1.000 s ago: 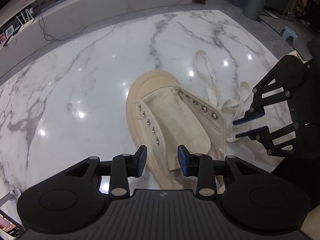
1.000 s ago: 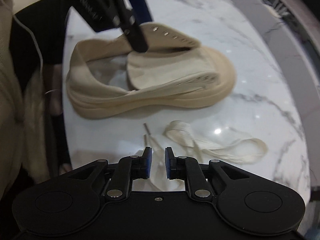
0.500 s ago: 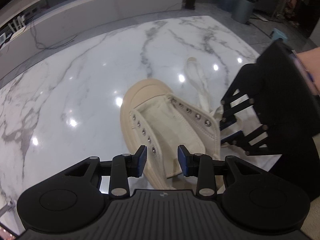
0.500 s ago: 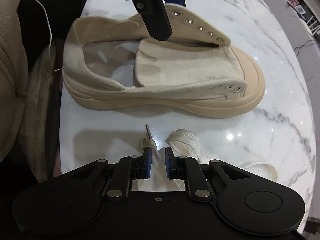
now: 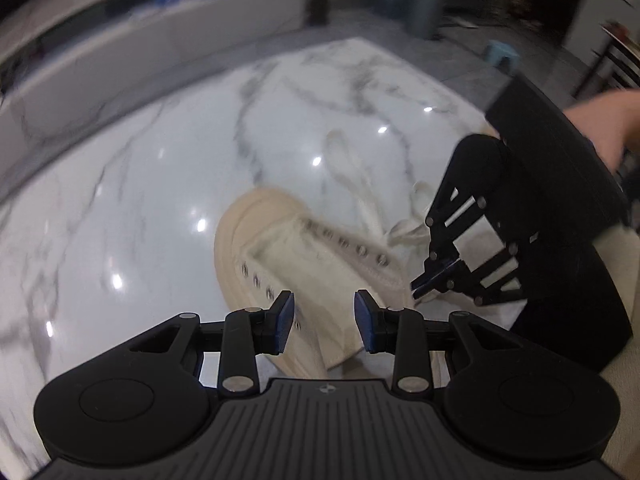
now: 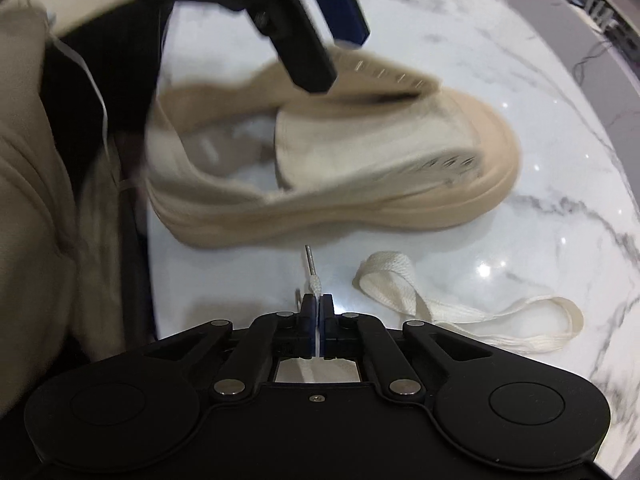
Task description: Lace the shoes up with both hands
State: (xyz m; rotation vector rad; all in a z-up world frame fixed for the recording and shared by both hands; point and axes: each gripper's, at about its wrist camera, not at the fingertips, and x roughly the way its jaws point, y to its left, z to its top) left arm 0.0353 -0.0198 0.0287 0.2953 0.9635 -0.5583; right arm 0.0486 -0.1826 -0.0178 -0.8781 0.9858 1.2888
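On the white marble table [image 6: 540,92], your right gripper [image 6: 317,303] has just closed on the flat cream shoelace [image 6: 460,316] near its tip, beside the unlaced beige canvas shoe [image 6: 360,168]; your left gripper [image 5: 322,320] hovers half-open, empty, above it.

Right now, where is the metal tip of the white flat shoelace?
In the right wrist view, the metal tip sticks out just beyond the shut right gripper, above the marble table, pointing at the sole of the beige canvas shoe.
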